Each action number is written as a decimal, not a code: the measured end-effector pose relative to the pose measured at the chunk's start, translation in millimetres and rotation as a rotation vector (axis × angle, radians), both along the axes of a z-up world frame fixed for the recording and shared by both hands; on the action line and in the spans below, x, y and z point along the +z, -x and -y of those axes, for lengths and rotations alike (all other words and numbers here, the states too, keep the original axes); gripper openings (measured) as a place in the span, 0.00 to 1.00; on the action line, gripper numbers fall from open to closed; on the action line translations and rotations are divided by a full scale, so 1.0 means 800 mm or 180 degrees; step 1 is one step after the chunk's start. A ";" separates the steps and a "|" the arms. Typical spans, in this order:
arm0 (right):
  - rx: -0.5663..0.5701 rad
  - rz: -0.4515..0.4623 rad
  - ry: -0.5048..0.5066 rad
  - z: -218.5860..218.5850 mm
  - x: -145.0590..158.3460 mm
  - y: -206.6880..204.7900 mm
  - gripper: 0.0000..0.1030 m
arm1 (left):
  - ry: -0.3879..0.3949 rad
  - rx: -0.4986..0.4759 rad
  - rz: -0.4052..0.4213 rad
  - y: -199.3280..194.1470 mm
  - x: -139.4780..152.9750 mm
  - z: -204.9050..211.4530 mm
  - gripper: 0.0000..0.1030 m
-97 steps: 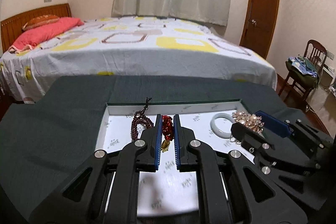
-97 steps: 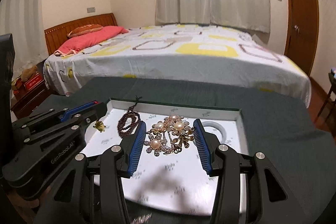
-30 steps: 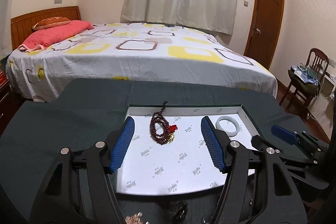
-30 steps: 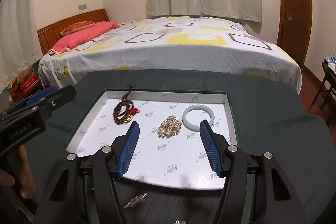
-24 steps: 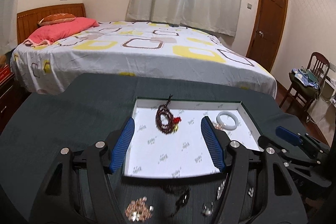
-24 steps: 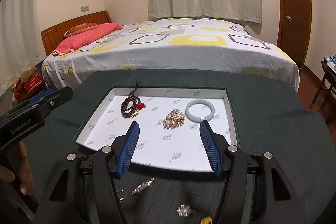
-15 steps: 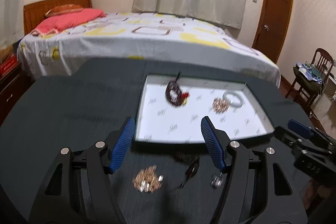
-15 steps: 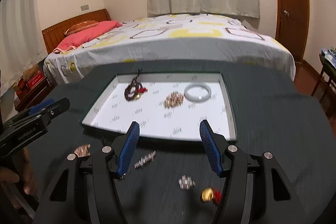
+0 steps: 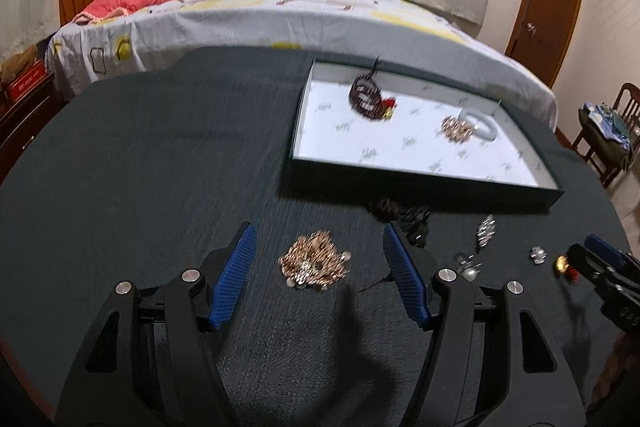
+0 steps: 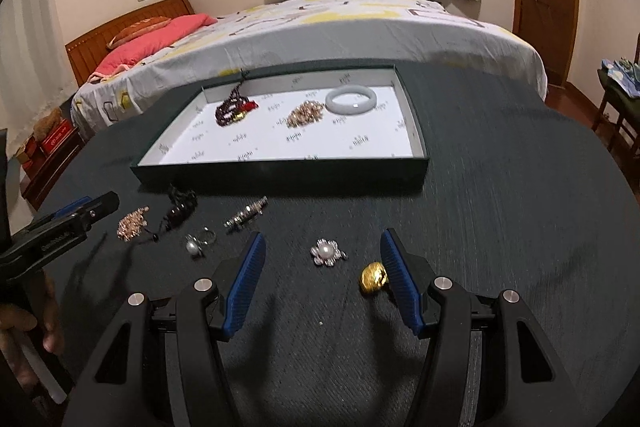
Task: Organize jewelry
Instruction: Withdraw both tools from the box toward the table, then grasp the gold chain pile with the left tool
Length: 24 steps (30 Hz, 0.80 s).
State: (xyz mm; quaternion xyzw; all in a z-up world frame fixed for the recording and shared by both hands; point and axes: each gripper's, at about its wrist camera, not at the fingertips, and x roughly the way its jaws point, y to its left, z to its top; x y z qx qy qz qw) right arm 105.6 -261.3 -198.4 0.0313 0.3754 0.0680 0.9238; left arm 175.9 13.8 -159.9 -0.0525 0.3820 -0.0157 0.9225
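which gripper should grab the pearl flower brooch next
Right. The pearl flower brooch lies on the cloth directly between the open right gripper, just ahead of its fingers. The left gripper is open too, but it is lined up over the rose gold cluster further left.

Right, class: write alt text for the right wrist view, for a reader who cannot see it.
The open right gripper hovers over a dark tablecloth, framing a pearl brooch and a gold bead. Behind lies a shallow tray holding a white bangle, a gold cluster and dark beads.
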 end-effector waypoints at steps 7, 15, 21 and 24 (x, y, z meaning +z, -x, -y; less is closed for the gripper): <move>0.0003 -0.0075 -0.0012 0.001 -0.012 -0.003 0.57 | 0.0003 0.0065 -0.0222 -0.014 -0.027 -0.007 0.62; 0.0017 -0.0119 -0.0043 0.000 -0.018 -0.005 0.57 | 0.0047 0.0046 -0.0304 -0.024 -0.034 -0.012 0.53; 0.0027 -0.0132 -0.0055 -0.001 -0.020 -0.007 0.57 | 0.0076 -0.0075 -0.0296 -0.023 -0.035 -0.010 0.22; 0.0019 -0.0134 -0.0062 -0.001 -0.020 -0.007 0.57 | 0.0101 -0.0119 -0.0280 -0.022 -0.033 -0.008 0.16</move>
